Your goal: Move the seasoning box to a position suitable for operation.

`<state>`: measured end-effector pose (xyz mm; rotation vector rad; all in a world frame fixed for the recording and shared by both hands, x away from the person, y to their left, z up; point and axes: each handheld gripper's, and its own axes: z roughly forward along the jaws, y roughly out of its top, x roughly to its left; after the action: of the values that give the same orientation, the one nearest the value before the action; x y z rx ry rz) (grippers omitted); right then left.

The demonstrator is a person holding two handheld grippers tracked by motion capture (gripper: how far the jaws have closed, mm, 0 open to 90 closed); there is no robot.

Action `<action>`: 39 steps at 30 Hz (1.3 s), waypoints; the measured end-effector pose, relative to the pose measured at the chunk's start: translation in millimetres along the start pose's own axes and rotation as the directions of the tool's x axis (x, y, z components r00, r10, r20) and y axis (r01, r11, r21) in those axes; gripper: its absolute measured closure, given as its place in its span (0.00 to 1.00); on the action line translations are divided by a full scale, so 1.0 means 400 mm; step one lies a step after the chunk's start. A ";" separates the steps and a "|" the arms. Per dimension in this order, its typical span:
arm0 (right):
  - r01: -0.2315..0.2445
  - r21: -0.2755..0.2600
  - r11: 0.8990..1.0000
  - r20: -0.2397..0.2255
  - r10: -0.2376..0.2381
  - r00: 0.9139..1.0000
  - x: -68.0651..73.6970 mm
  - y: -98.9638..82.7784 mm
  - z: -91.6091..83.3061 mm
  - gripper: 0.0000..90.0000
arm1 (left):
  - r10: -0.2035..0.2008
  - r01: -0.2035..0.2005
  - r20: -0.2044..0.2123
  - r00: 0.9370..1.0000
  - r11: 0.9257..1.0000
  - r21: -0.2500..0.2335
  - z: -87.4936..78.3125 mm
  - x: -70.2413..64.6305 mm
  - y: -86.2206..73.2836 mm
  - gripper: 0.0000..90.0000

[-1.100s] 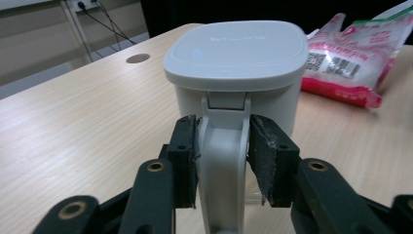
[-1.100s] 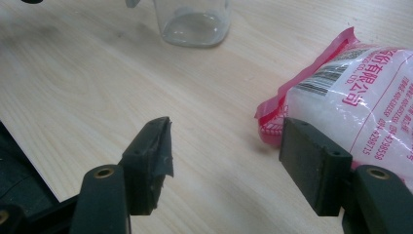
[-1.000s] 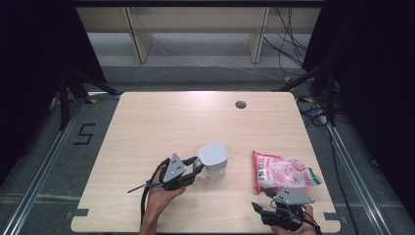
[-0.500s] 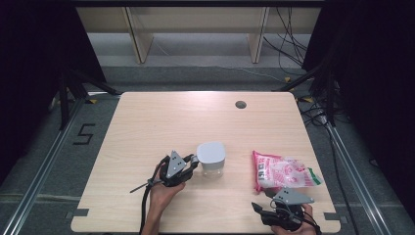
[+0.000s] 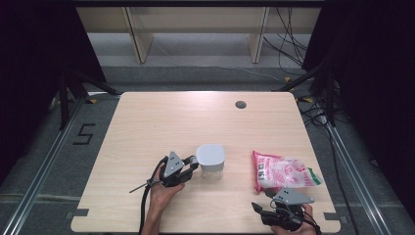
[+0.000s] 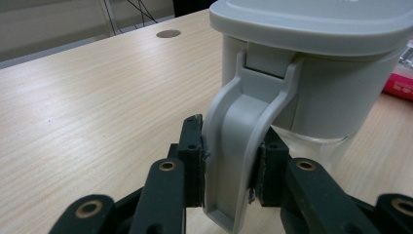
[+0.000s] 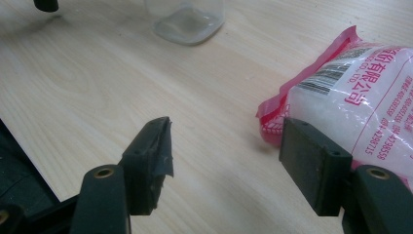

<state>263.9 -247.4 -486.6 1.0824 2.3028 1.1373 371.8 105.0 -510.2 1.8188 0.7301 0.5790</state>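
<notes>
High view puts the work at the near half of the table (image 5: 161,122): my left gripper (image 5: 192,165) sits against the left side of the container (image 5: 211,161), a clear tub with a grey lid, standing upright near the table's middle. Left gripper view settles the grip. Both pads are pressed on the grey latch (image 6: 238,161) that hinges down from the lid's (image 6: 311,22) rim, one pad on each flank, and the jaws have just been closing onto it. I judge the hold is taken there because the latch is the one part that frees the lid; pulling it outward looks to be the step in hand.

My right gripper (image 5: 268,211) rests at the table's near edge with its jaws apart and nothing between them. The pink bag (image 7: 360,92) lies flat just ahead of it, apart from the container; I read this hand as standing by while the left works.

Items not verified:
- The latch's lower tip is cut off by the bottom of the left gripper view, so I cannot tell whether it has unhooked.
- Any latch on the container's far side is hidden.
- In the right gripper view the container is cut off above its clear base (image 7: 187,22); contents cannot be made out.
- Bag print is partly legible, the product is not.
</notes>
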 end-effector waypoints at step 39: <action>-0.030 0.005 1.000 -0.011 0.030 0.999 -0.003 -0.003 0.002 0.41 | -0.016 0.015 0.006 1.000 0.999 0.050 -0.070 -0.033 0.034 0.37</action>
<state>264.5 -248.6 -488.1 1.1192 2.3066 1.1522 346.6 109.9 -488.6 1.8589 0.7596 0.5485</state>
